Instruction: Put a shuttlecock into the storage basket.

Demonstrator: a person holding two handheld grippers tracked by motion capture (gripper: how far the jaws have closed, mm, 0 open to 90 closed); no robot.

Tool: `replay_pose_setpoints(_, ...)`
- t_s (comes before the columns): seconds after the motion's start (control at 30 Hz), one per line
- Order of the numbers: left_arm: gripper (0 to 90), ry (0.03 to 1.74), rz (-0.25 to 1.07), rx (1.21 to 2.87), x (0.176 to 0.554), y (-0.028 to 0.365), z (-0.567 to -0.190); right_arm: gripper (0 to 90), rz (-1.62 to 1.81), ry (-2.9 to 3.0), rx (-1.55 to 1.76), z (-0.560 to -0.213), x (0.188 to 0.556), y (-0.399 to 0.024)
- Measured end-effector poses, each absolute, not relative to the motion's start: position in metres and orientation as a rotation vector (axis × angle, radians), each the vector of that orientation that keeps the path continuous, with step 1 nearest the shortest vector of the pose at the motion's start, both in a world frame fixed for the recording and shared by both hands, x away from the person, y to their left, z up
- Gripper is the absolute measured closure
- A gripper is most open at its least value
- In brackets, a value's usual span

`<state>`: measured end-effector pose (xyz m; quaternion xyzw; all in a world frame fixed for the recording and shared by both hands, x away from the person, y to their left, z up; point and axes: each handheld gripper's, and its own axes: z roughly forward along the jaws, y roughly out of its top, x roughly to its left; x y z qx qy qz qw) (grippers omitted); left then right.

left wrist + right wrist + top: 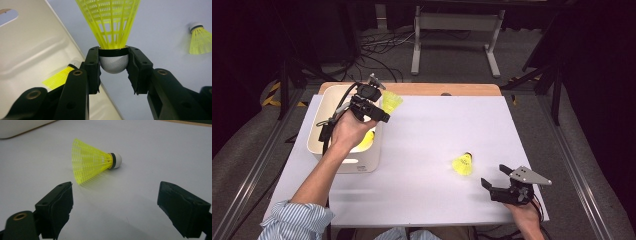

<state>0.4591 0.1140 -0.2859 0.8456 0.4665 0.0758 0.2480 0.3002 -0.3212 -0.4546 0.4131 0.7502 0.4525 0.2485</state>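
My left gripper [384, 106] hovers over the right rim of a white bin [329, 100], shut on the white cork of a yellow shuttlecock [392, 101]. In the left gripper view the pads [93, 66] clamp the cork, and the held shuttlecock's skirt [112, 22] points away from the camera. A second yellow shuttlecock [463, 164] lies on its side on the white table cover. My right gripper [493, 175] rests just right of it and nearer the front edge, open. In the right gripper view that shuttlecock [92, 163] lies beyond the wide-apart jaws of this gripper [115, 205].
Another yellow shuttlecock [367, 140] lies inside the bin, also visible as a yellow patch [58, 77] on the bin floor [30, 50]. The bin stands at the table's left side. Cables and a stand's legs lie on the floor behind the table [427, 130].
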Motion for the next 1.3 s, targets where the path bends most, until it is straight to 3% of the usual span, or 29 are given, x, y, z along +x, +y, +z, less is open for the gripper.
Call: replay_pose_setpoints(1.3,64.7,1.365,0.226,2.242,0.461,0.146,-0.292,14.0,1.227,2.045,1.126,-0.455,0.3,-0.321)
